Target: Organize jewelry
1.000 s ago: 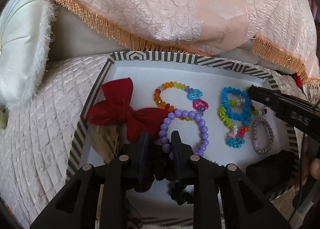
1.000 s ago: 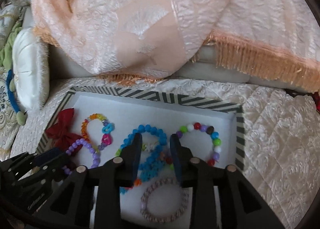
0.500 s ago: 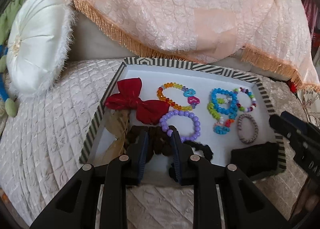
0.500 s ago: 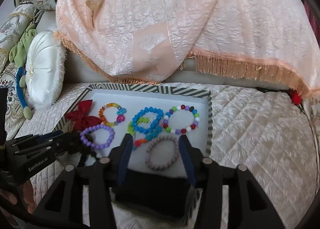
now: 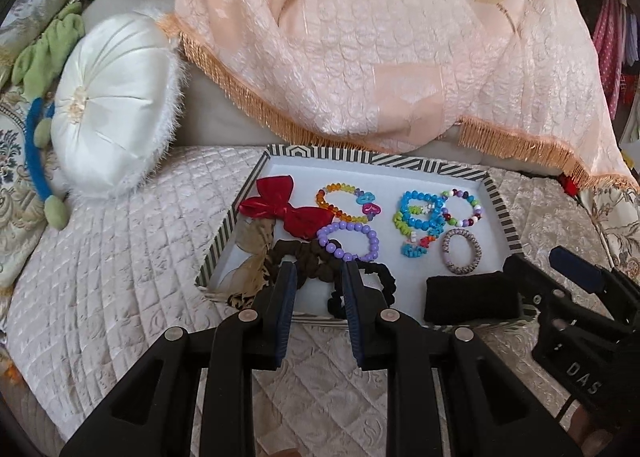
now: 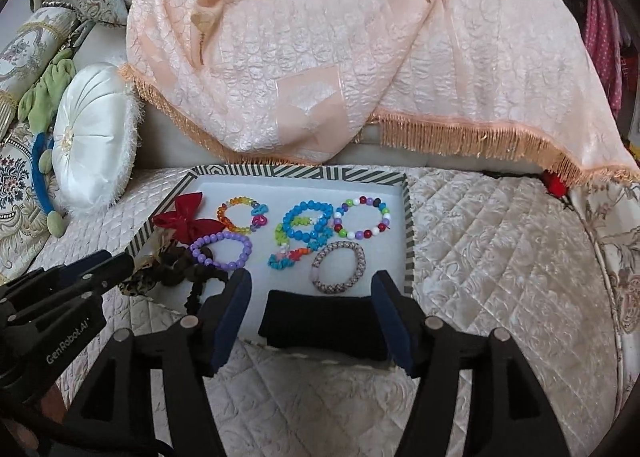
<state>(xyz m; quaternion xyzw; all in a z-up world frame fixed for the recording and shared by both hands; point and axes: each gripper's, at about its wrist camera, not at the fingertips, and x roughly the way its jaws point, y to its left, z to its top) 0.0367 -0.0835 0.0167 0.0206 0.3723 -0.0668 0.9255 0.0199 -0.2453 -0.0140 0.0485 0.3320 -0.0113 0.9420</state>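
Observation:
A striped-rimmed tray on the quilted seat holds a red bow, a purple bead bracelet, an orange-and-yellow bracelet, blue bracelets, a mixed-bead bracelet, a woven bangle, brown and black scrunchies and a black band. My left gripper hovers open before the tray's near edge, nothing between its fingers. My right gripper is back from the tray, its jaws opening. The black band lies beyond them, untouched.
A peach fringed throw hangs over the backrest behind the tray. A white round cushion leans at the left beside a blue hairband. Quilted seat cover stretches to the right of the tray.
Both grippers have drawn back and up from the tray, so more of the sofa shows. The right jaws have spread wider; the left jaws keep the same gap.

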